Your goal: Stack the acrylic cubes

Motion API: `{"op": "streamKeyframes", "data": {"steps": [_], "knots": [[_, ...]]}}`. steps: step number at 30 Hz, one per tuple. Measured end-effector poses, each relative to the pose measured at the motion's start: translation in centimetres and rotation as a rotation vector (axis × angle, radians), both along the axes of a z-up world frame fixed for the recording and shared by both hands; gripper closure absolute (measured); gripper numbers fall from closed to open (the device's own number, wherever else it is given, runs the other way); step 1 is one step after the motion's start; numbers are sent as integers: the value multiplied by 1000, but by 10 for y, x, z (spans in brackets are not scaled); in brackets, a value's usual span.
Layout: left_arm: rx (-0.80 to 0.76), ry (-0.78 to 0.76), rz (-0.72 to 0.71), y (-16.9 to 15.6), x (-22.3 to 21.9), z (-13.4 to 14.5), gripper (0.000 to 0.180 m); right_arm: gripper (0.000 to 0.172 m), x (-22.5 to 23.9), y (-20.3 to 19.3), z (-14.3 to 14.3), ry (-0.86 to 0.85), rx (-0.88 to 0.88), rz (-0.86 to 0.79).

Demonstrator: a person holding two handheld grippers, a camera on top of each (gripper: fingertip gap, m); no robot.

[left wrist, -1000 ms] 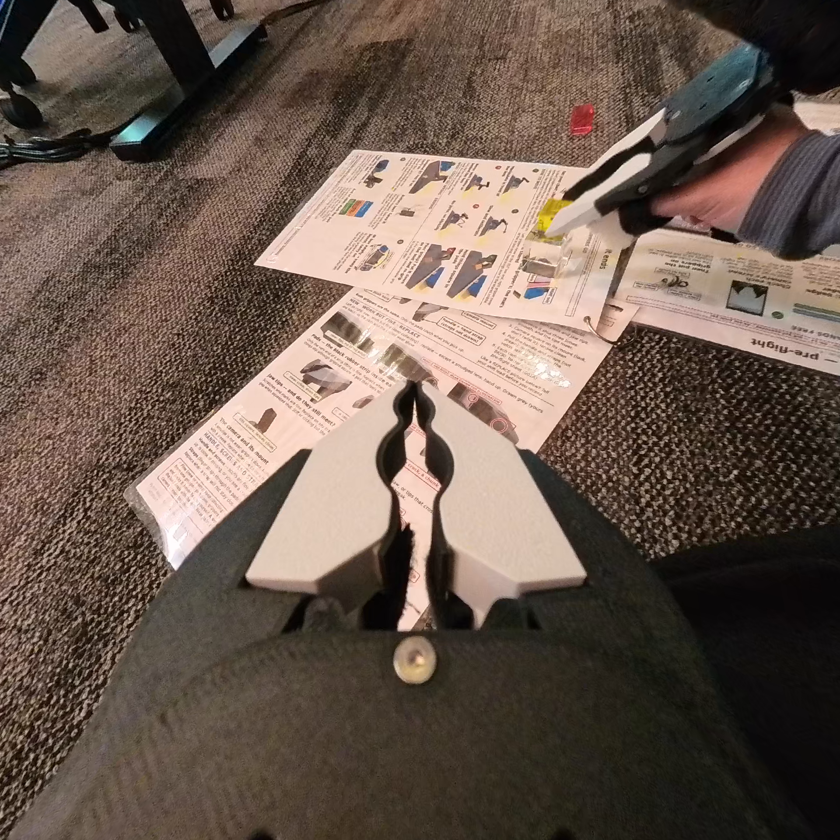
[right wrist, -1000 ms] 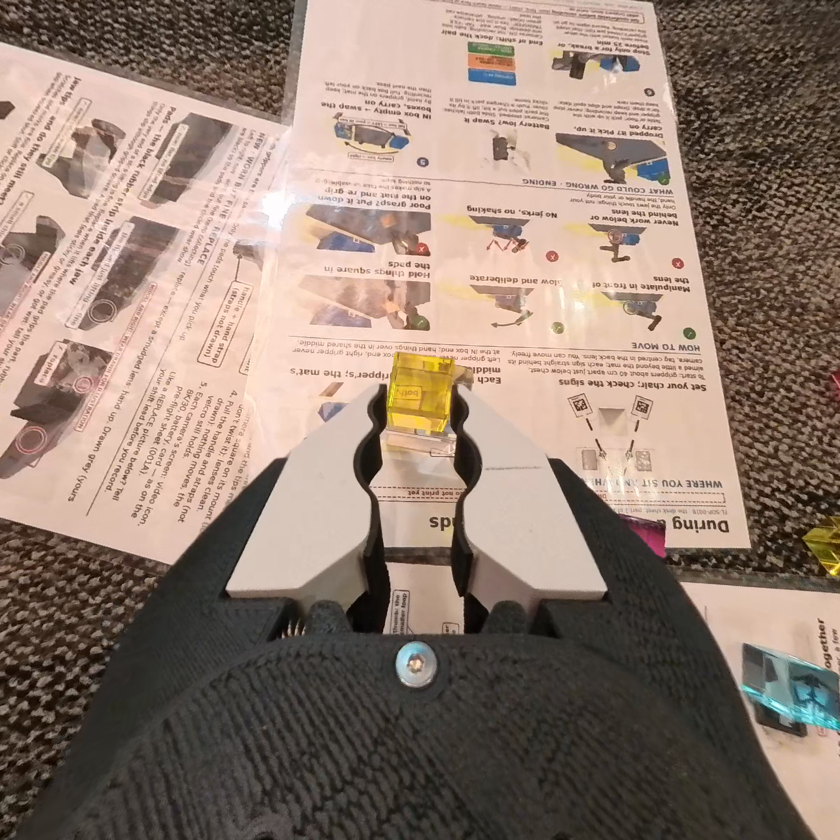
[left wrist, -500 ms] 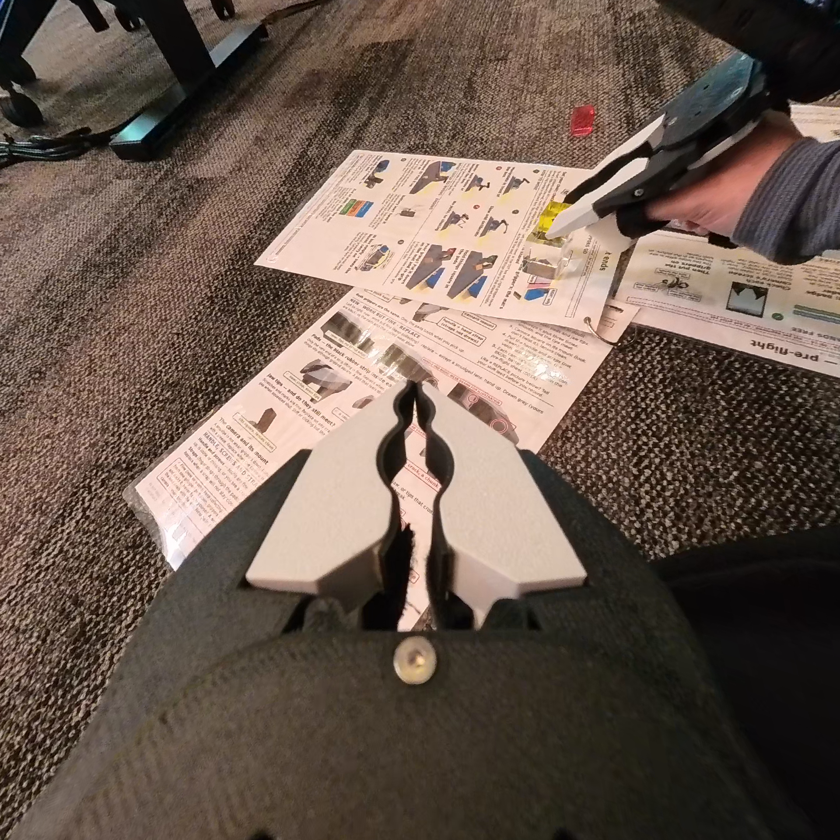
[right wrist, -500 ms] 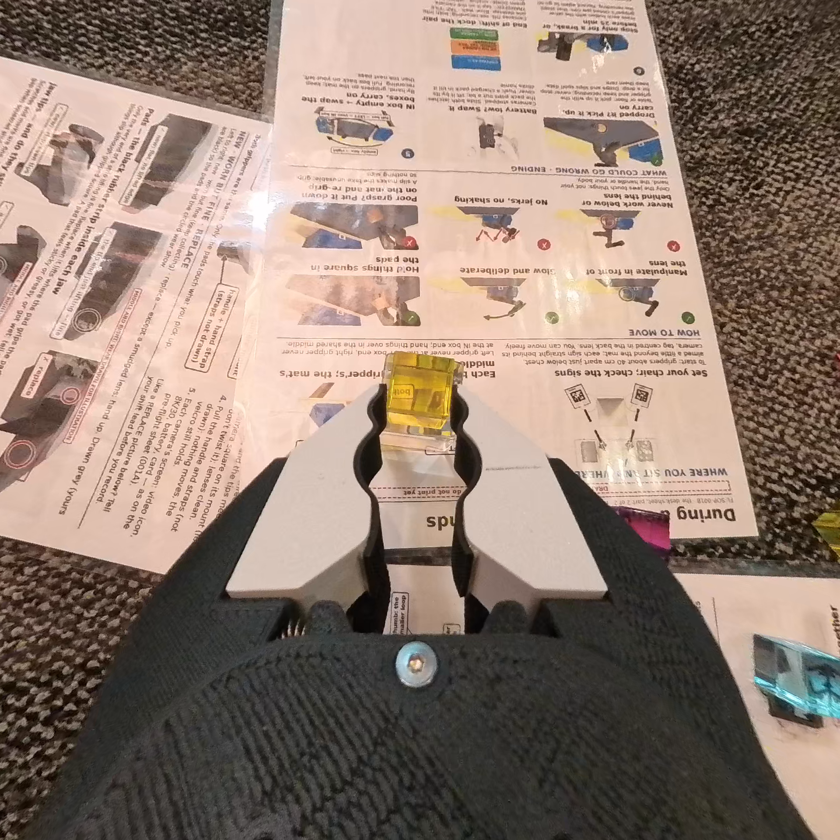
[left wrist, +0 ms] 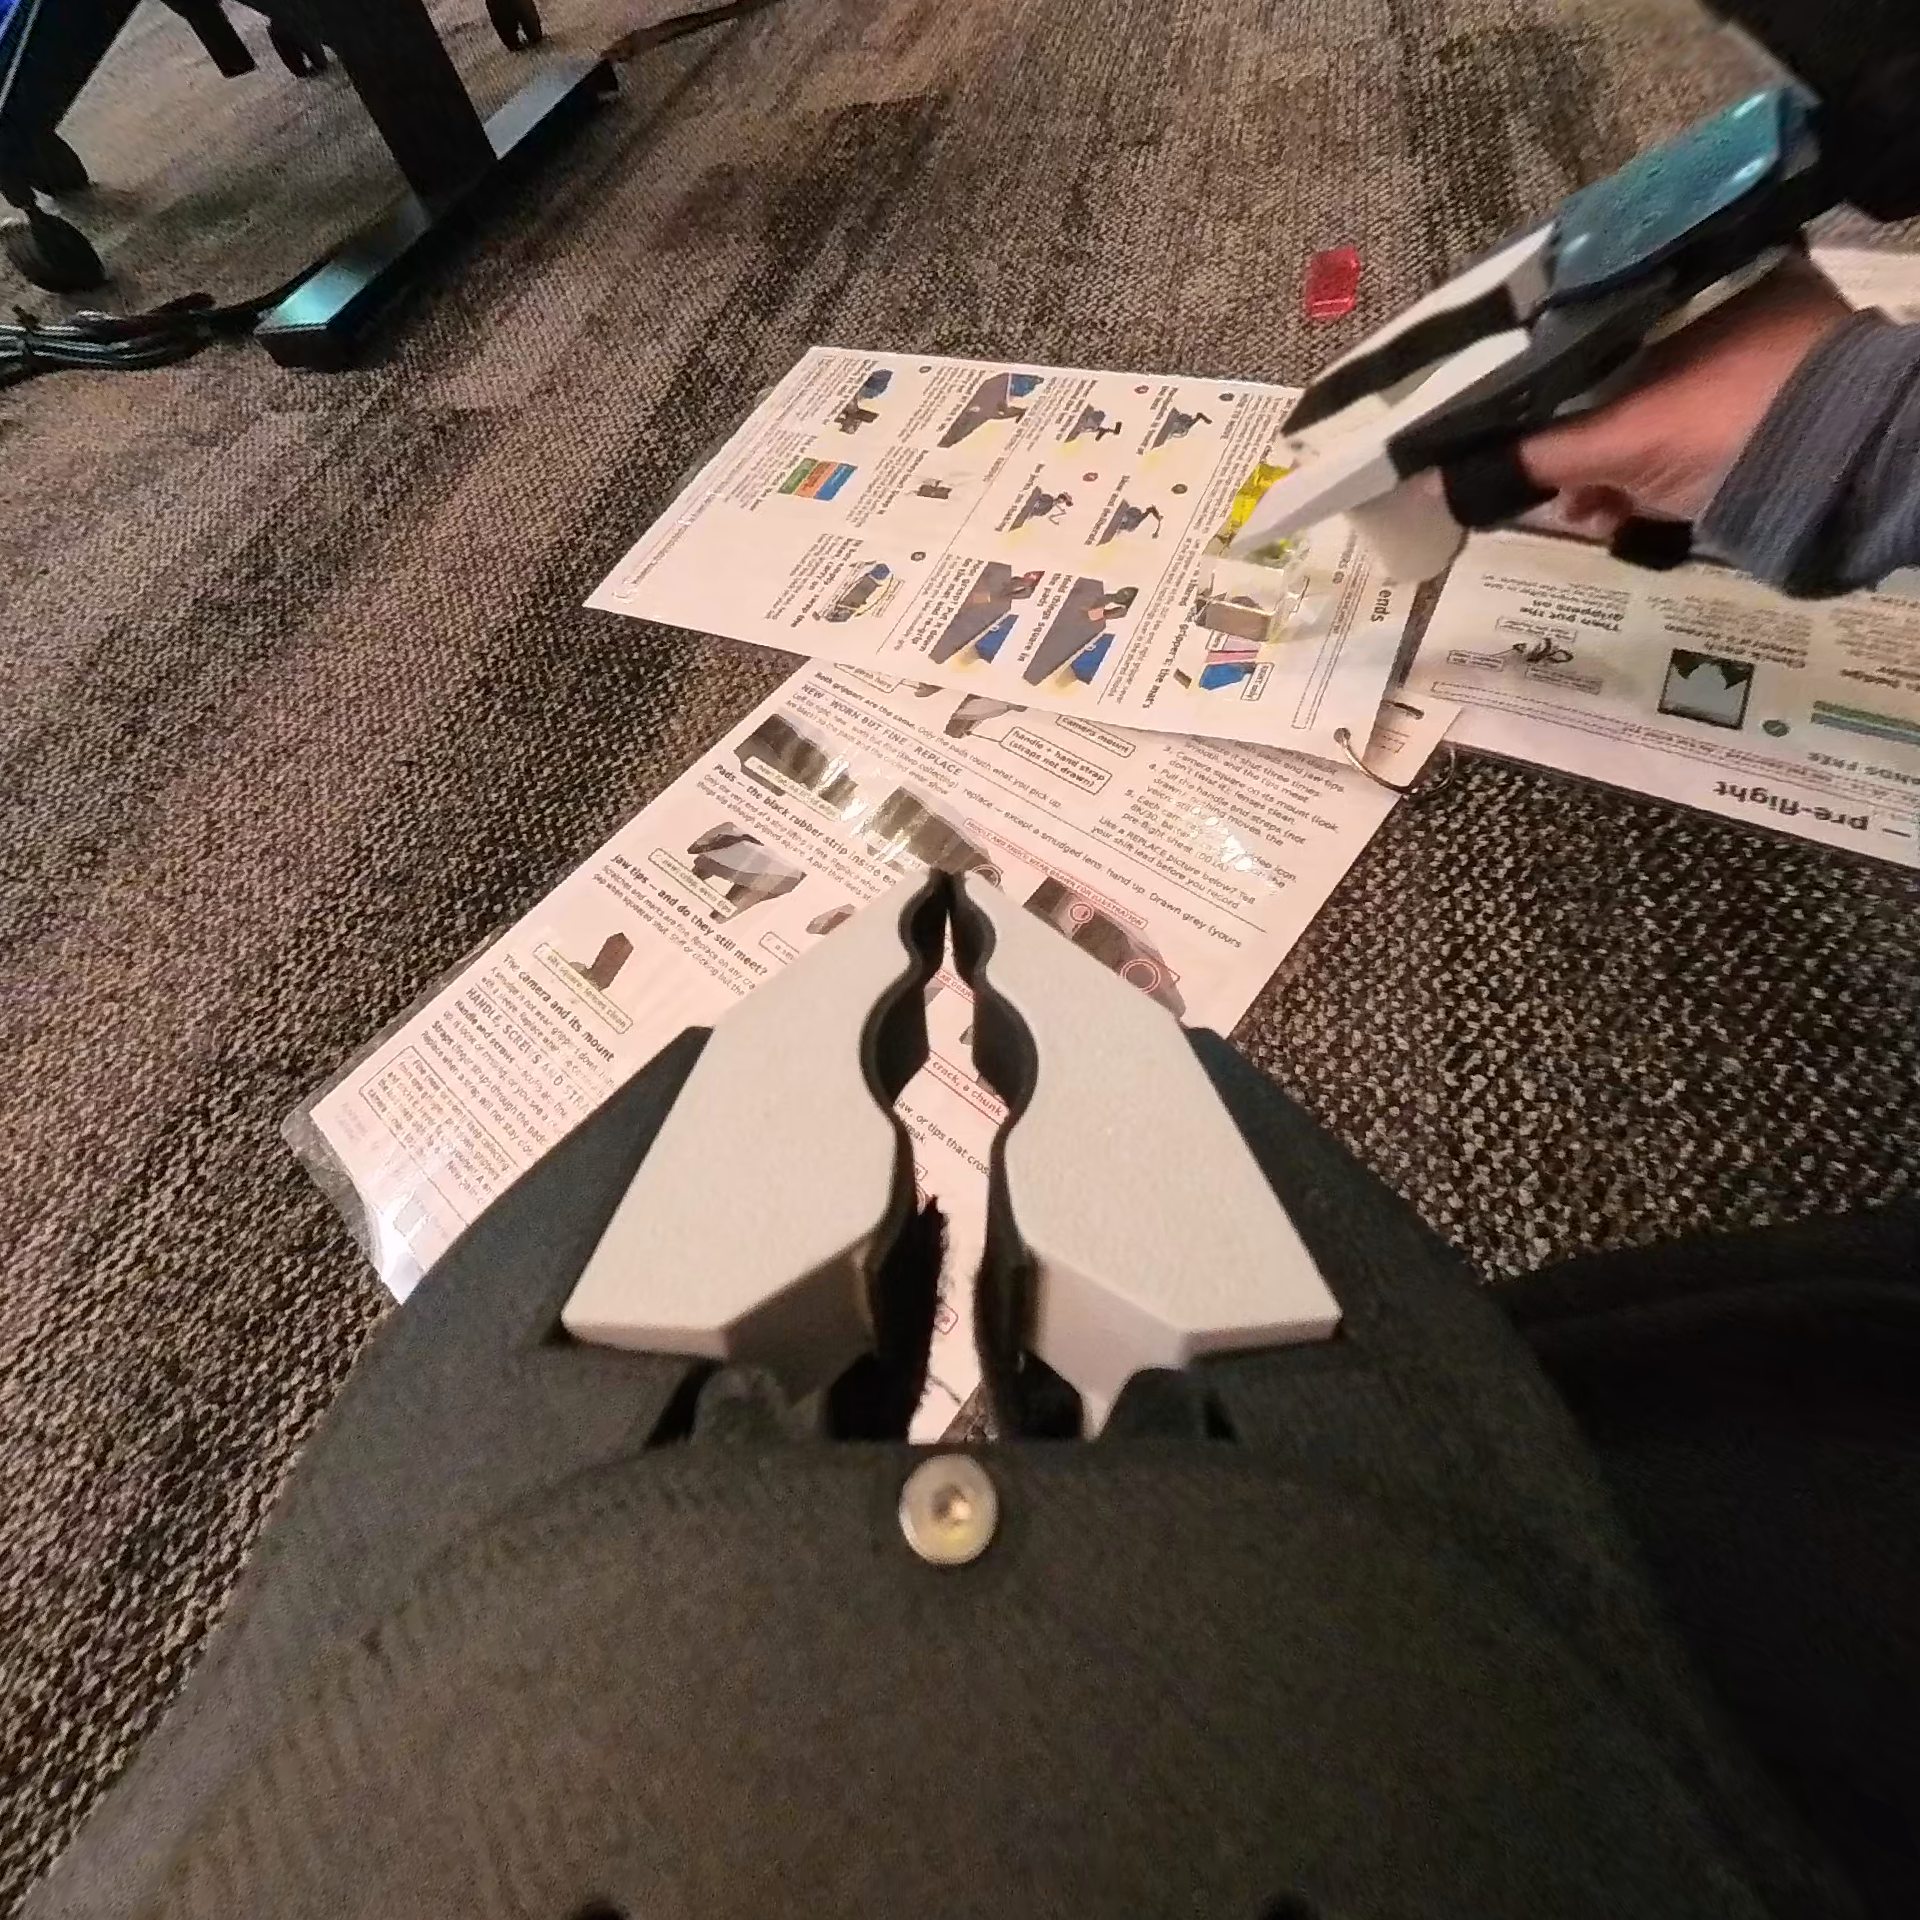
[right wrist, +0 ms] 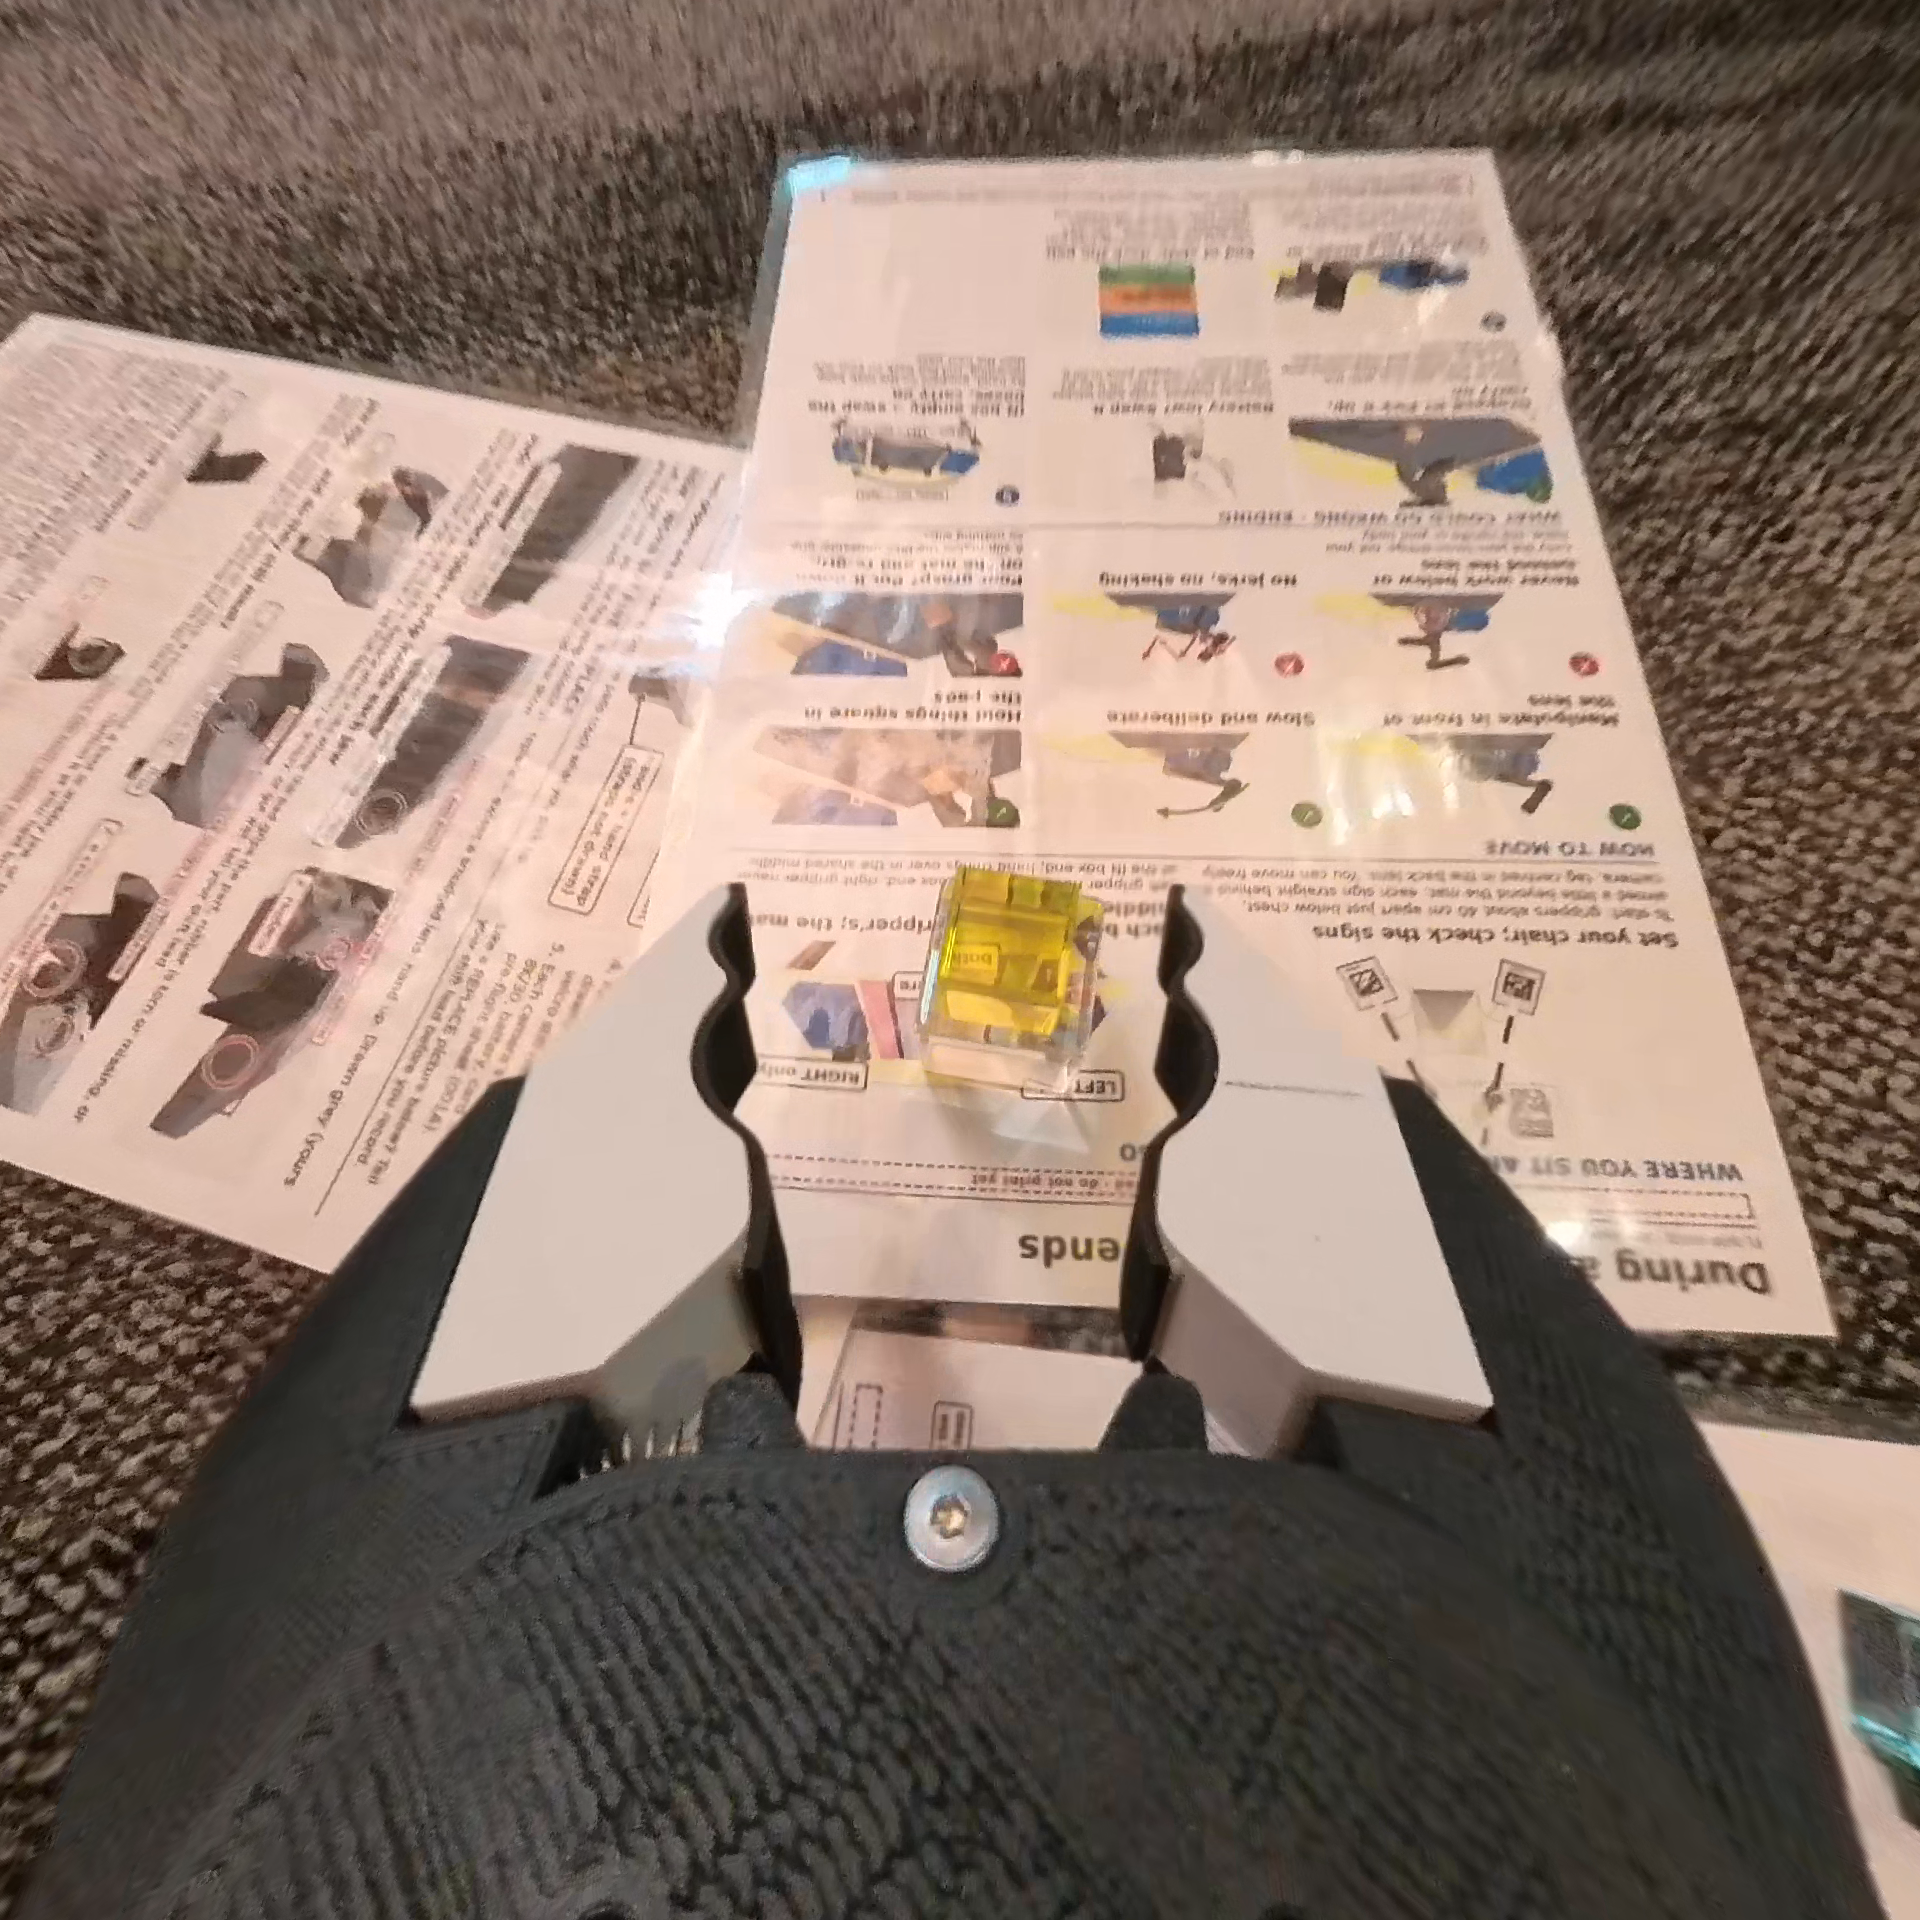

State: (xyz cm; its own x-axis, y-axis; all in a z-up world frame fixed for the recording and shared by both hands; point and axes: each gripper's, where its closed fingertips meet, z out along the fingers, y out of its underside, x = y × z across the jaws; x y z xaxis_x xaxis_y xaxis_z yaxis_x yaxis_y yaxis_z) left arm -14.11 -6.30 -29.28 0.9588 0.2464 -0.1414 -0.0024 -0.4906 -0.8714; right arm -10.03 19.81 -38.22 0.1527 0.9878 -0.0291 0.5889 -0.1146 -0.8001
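In the right wrist view my right gripper point(right wrist: 956, 904) is open, with clear gaps between its fingers and a yellow see-through cube point(right wrist: 1013, 971). The cube rests on a clear block point(right wrist: 997, 1091) on a laminated printed sheet point(right wrist: 1247, 623). The left wrist view shows the same right gripper point(left wrist: 1273, 483), held by a hand, open around the yellow cube point(left wrist: 1262, 488) above the clear block point(left wrist: 1247, 603). My left gripper point(left wrist: 948, 883) is shut with nothing between its tips, above a second printed sheet point(left wrist: 727, 935) on the carpet.
A third printed sheet point(left wrist: 1662, 675) lies at the right. A small red piece point(left wrist: 1332, 283) lies on the carpet beyond the sheets. A cyan see-through piece point(right wrist: 1881, 1683) lies at the lower right. A black desk foot point(left wrist: 416, 208) and cables point(left wrist: 83, 343) are at far left. The tips of one gripper are about 30 cm away from the tips of the other. Between my right fingertips and the cyan see-through piece point(right wrist: 1881, 1683) there is roughly 20 cm.
My right gripper was shut on the yellow cube and has opened, leaving the cube standing on the clear block; it has also drawn back a little. The left gripper has not moved.
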Motion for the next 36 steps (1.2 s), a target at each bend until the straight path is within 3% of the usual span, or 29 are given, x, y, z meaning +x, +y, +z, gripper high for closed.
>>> {"op": "streamKeyframes", "data": {"steps": [5,13,23,36], "knots": [[1,-3,1,0,0,0,180,94,8,24,22,100,25,-78],[8,-8,4,0,-1,1,180,99,67,101,26,117,120,-377],[1,-12,2,0,-1,-1,180,107,148,155,-27,6,62,-667],[-16,-12,-3,1,-1,-4,180,116,166,174,-57,-71,12,-742]]}}
